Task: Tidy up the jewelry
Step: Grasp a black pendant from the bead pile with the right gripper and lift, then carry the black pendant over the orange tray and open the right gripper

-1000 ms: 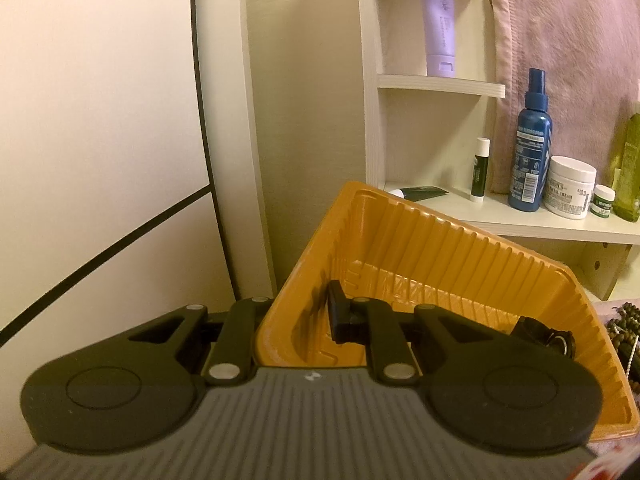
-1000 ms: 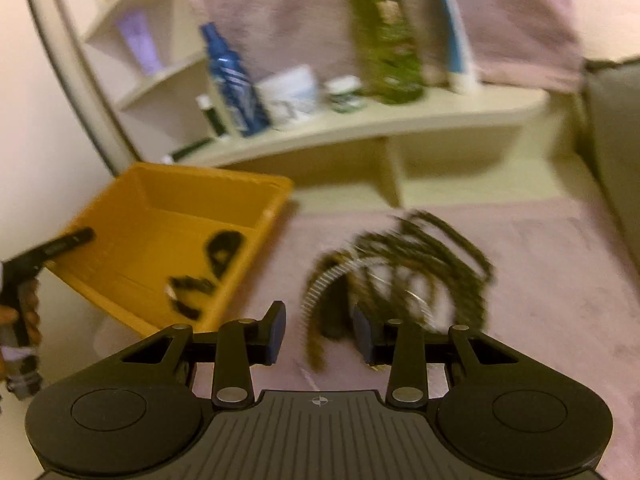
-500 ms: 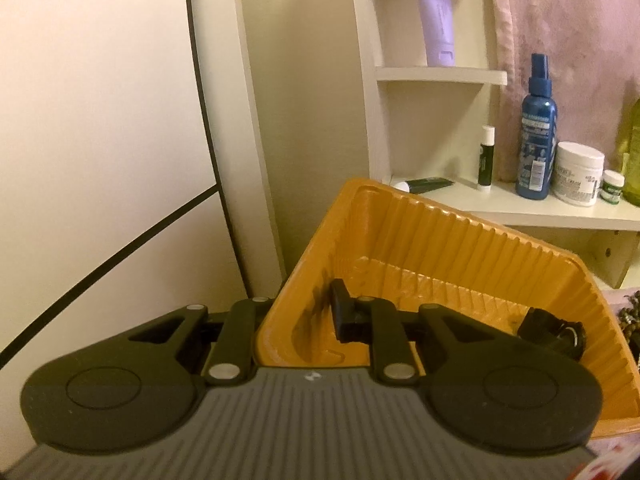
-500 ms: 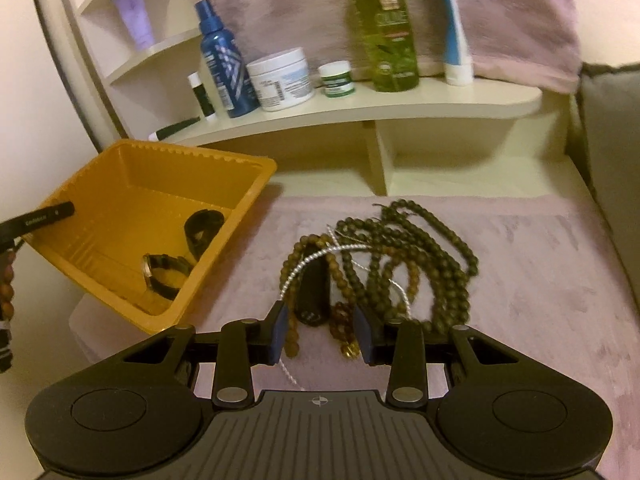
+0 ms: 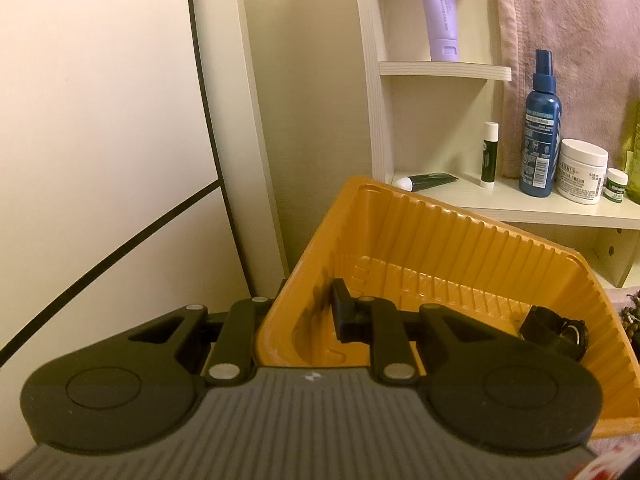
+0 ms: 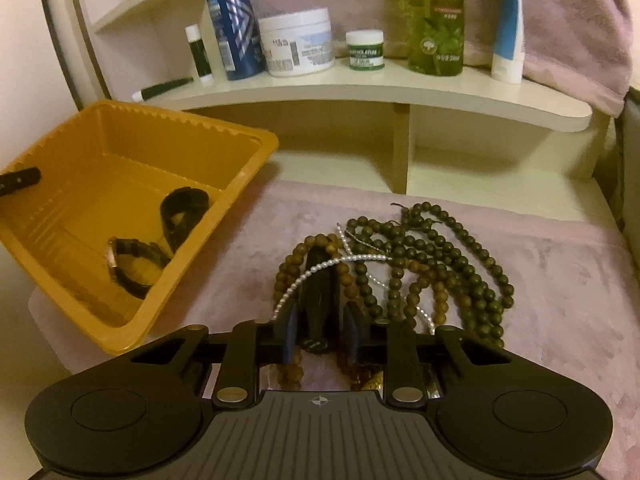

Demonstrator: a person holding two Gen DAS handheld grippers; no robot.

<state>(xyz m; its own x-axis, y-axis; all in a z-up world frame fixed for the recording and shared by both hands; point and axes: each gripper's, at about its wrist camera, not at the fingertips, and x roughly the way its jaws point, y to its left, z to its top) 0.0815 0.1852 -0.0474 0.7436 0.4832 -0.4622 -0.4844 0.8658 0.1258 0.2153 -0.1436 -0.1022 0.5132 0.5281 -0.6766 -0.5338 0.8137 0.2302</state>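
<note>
An orange plastic tray [image 6: 240, 168] sits at the left on a pink cloth; it also shows in the left wrist view [image 5: 460, 240]. It holds two black watches [image 6: 136, 264] [image 6: 182, 210]; one shows in the left wrist view [image 5: 554, 330]. My left gripper [image 5: 298, 320] straddles the tray's near-left wall, one finger inside, one outside, clamped on it. A pile of dark bead necklaces [image 6: 432, 264] with a pearl strand [image 6: 320, 270] lies on the cloth. My right gripper [image 6: 320, 330] is low over the pile, jaws apart around a black watch strap [image 6: 320, 300].
A white shelf [image 6: 400, 92] behind carries a blue spray bottle [image 6: 232, 24], a white cream jar [image 6: 298, 42], a small green jar [image 6: 366, 50], a green bottle [image 6: 436, 16] and a lip balm [image 6: 198, 52]. A lilac tube [image 5: 440, 8] stands higher up. A wall is at the left.
My right gripper has moved forward and down onto the bead pile, so the black strap now lies between its jaws. My left gripper stays on the tray wall.
</note>
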